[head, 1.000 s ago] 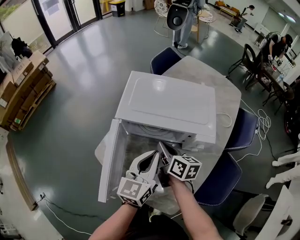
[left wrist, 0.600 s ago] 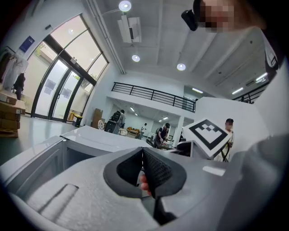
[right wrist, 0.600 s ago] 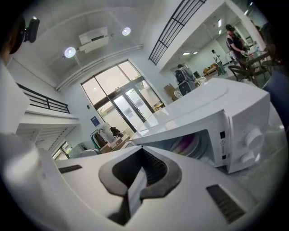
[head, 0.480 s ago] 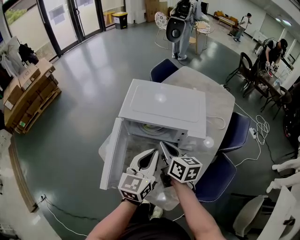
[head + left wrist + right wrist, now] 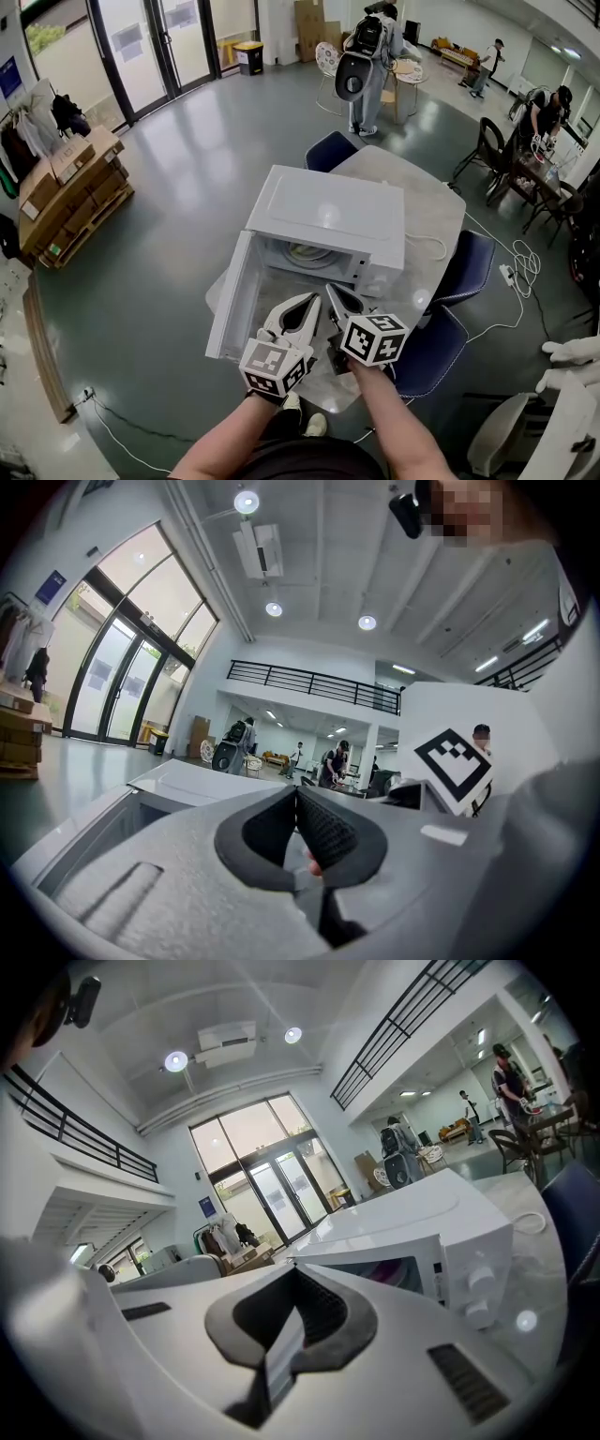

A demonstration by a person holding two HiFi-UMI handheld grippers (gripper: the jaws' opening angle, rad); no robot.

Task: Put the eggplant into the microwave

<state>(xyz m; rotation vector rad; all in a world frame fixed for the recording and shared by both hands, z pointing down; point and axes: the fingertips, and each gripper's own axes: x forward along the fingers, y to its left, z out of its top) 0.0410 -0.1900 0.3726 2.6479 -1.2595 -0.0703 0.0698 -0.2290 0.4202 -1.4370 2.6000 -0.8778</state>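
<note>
My left claw (image 5: 302, 309) and right claw (image 5: 336, 298) have stayed pressed together, empty, before the microwave (image 5: 328, 216), whose door (image 5: 230, 300) still hangs open to the left. The eggplant (image 5: 392, 1271) shows purple inside. The microwave sits on a pale bench (image 5: 431, 211); around it are grey floor (image 5: 159, 187) and glass doors (image 5: 159, 37).

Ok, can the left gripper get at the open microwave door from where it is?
Probably yes. The door hangs open just left of the left gripper, with nothing between them; its jaws are shut, though.
</note>
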